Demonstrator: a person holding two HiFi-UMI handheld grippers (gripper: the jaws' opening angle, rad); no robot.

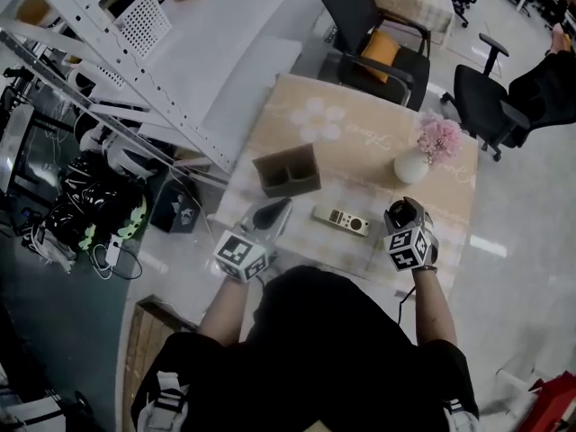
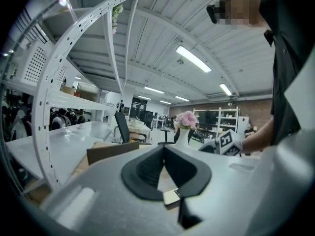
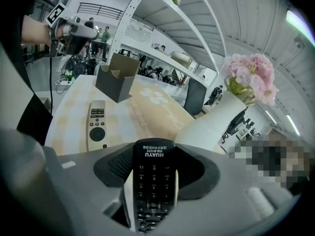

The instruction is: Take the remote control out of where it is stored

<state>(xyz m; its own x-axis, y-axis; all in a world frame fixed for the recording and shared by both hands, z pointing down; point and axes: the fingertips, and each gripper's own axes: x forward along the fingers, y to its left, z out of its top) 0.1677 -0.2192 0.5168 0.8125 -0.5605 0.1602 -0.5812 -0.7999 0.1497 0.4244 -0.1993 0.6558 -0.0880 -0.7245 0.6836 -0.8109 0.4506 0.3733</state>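
Observation:
My right gripper [image 3: 153, 173] is shut on a black remote control [image 3: 152, 191], which stands lengthwise between its pads with the buttons facing the camera. In the head view this right gripper [image 1: 402, 212] hangs over the table's right side, beside the white vase. A second, light-coloured remote [image 1: 340, 220] [image 3: 97, 125] lies flat on the beige cloth between the two grippers. Behind it stands the brown two-slot holder box [image 1: 286, 171] [image 3: 117, 77]. My left gripper [image 1: 270, 212] [image 2: 164, 149] is shut and holds nothing, near the table's left front edge.
A white vase with pink flowers [image 1: 423, 156] [image 3: 219, 119] stands close to the right gripper. The white shelf frame [image 1: 135, 79] rises at the left. Black office chairs [image 1: 378, 34] stand behind the table. A person's dark clothing fills the head view's bottom.

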